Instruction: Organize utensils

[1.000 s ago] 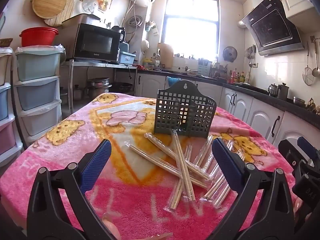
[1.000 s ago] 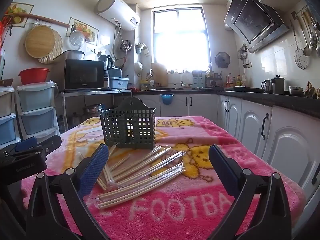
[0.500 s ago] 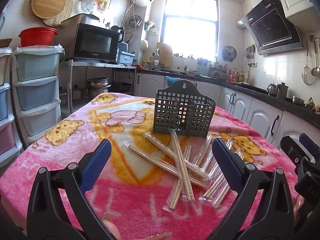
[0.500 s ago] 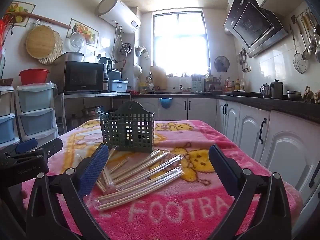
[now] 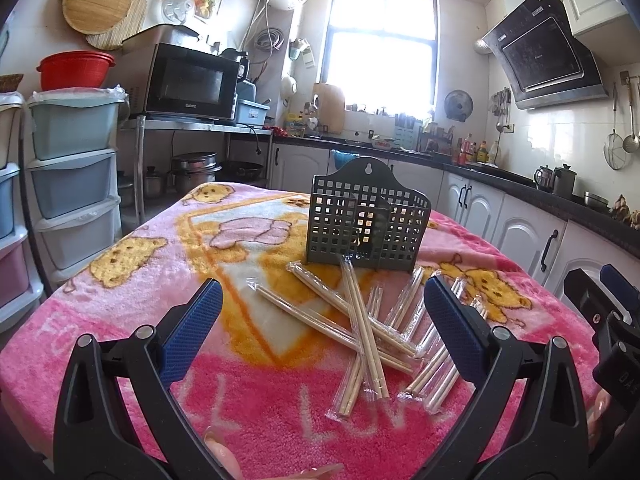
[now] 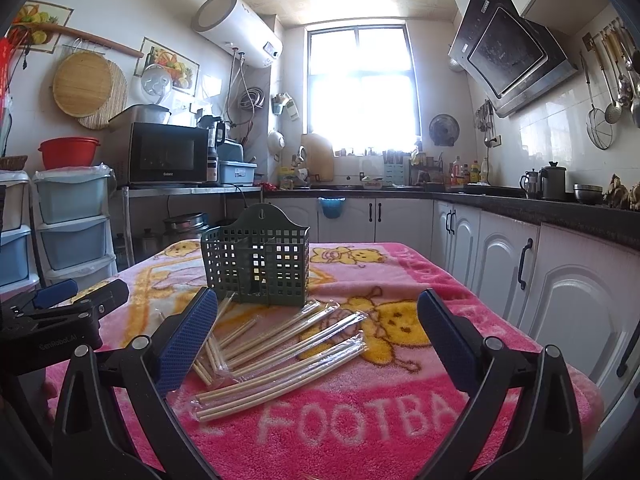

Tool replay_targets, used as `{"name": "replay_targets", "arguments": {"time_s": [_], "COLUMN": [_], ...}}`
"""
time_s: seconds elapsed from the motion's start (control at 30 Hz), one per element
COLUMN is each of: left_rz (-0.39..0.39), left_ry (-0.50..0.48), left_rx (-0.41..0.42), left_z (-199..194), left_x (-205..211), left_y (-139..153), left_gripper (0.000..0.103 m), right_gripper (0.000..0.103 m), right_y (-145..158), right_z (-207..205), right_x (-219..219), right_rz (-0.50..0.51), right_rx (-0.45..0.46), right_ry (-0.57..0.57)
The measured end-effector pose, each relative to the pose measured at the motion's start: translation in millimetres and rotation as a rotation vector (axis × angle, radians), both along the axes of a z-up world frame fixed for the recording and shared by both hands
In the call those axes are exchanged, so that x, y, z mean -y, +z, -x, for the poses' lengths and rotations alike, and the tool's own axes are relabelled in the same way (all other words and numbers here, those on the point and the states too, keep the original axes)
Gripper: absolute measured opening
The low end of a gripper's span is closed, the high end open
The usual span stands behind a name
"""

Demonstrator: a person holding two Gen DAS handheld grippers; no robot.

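A dark green perforated utensil holder [image 5: 366, 226] stands upright in the middle of the pink blanket-covered table [image 5: 132, 280]; it also shows in the right wrist view [image 6: 256, 266]. Several pairs of wooden chopsticks in clear wrappers [image 5: 362, 328] lie scattered in front of it, also seen in the right wrist view [image 6: 280, 352]. My left gripper [image 5: 320, 328] is open and empty above the near edge, short of the chopsticks. My right gripper [image 6: 316, 340] is open and empty, hovering over the chopsticks. Each gripper shows at the edge of the other's view.
White cabinets with a dark countertop [image 6: 520, 208] run along the right and back. Stacked plastic drawers [image 5: 72, 184] and a microwave [image 5: 188, 84] on a metal rack stand left of the table. The table's right edge [image 6: 560, 360] drops off near the cabinets.
Both grippers have tilted up and drifted slightly; the holder and chopsticks sit a little lower in the views. Nothing on the table has moved.
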State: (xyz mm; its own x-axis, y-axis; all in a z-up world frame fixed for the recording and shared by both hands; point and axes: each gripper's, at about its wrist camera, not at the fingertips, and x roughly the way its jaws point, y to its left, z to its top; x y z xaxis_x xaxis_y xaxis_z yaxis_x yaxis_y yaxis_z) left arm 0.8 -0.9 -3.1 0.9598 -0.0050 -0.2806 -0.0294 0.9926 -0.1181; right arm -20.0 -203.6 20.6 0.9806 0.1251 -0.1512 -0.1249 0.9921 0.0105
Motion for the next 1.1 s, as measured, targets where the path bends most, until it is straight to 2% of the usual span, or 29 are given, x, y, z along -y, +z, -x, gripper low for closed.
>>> {"name": "replay_targets", "arguments": {"time_s": [0.7,0.97,1.1], "left_rz": [0.002,0.053,0.059], "left_ry": [-0.018,-0.048,-0.049], "left_rx": [-0.002,-0.023,-0.033], "left_z": [-1.9,-11.9,-21.1], "left_x": [1.6,-7.3,-14.9], "left_y": [1.7,5.9,13.5], "left_gripper": [0.093,0.093,0.093], "right_gripper": [0.097,0.097,0.097], "right_y": [-2.7,1.5,7.1], "right_z": [-0.5,-7.6,-19.9], "right_x": [-2.6,-5.2,-6.7], "right_rz": [0.003,0.022,0.035], "right_rx": [-0.002,-0.025,-0.064], "right_ry": [0.01,0.063,0.091]}}
